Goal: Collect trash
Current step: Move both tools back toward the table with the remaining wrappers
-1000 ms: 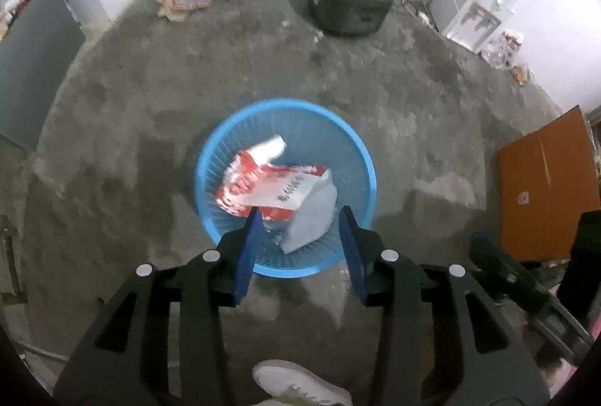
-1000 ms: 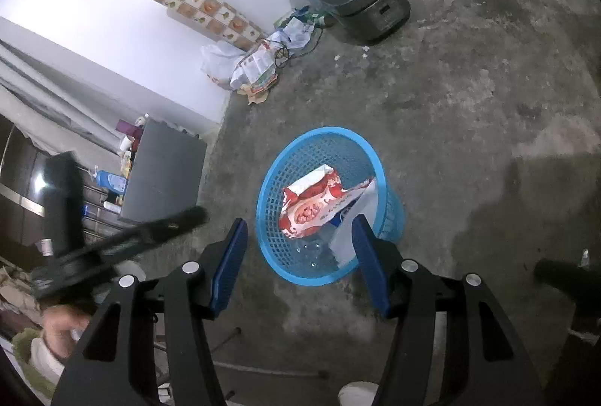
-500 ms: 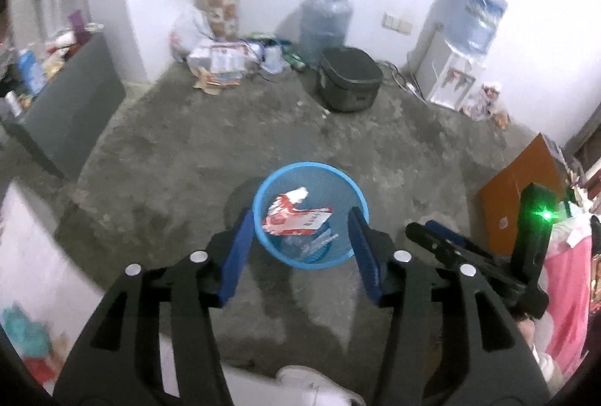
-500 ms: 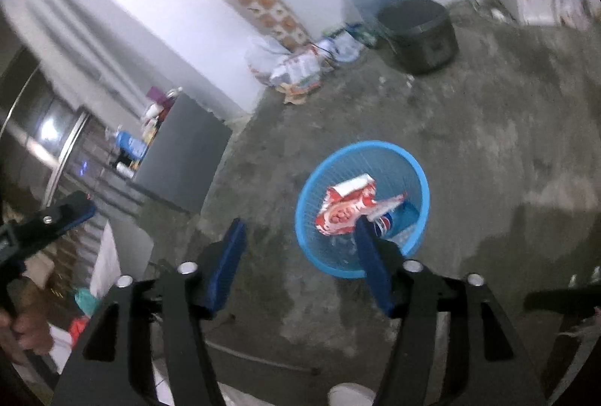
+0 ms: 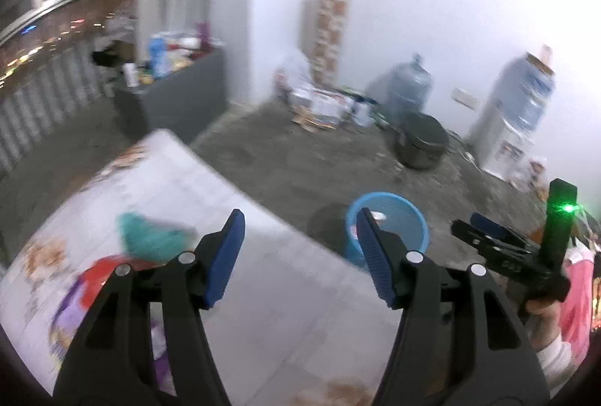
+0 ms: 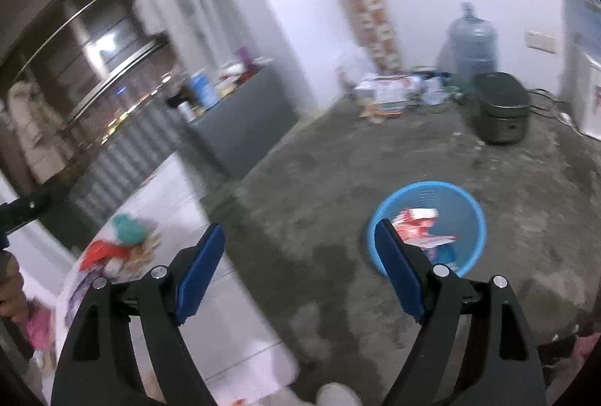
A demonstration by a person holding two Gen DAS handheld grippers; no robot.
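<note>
Though both frames are smeared by motion blur, the layout reads clearly enough. Left gripper [image 5: 300,255]: blue-padded fingers [image 5: 225,257] spread wide, nothing between them. Right gripper [image 6: 300,265]: fingers [image 6: 201,268] equally wide apart, also holding nothing.

The blue basket [image 5: 415,218] stands on the grey concrete floor [image 5: 285,165], just past the far edge of the counter [image 5: 285,300].

Left wrist view:
- Basket seen low and side-on, partly behind the right-hand finger; only a pale scrap shows inside.
- White patterned counter fills the foreground under the gripper. On it, well left of the basket, a teal item [image 5: 150,237], a red item [image 5: 103,272] and a purple wrapper [image 5: 69,319], all too blurred to identify.
- The right gripper appears at the right edge with a green light [image 5: 569,208] lit on its body, gripped by a hand [image 5: 541,310] in a pink sleeve.
- Water dispenser [image 5: 514,112] against the wall at right.

Right wrist view:
- Looks down into the basket [image 6: 469,214]: a red-and-white wrapper [image 6: 417,227] lies inside, with something blue beneath it.
- Counter [image 6: 225,323] seen only as a strip at lower left; the teal item [image 6: 127,227] and red item [image 6: 97,252] sit near its far end.
- A white shoe tip [image 6: 336,394] at the bottom edge.

Both views show the dark rice cooker [image 6: 501,111], the large water bottle [image 6: 471,45] and a pile of bags and boxes [image 6: 387,92] along the back wall.
</note>
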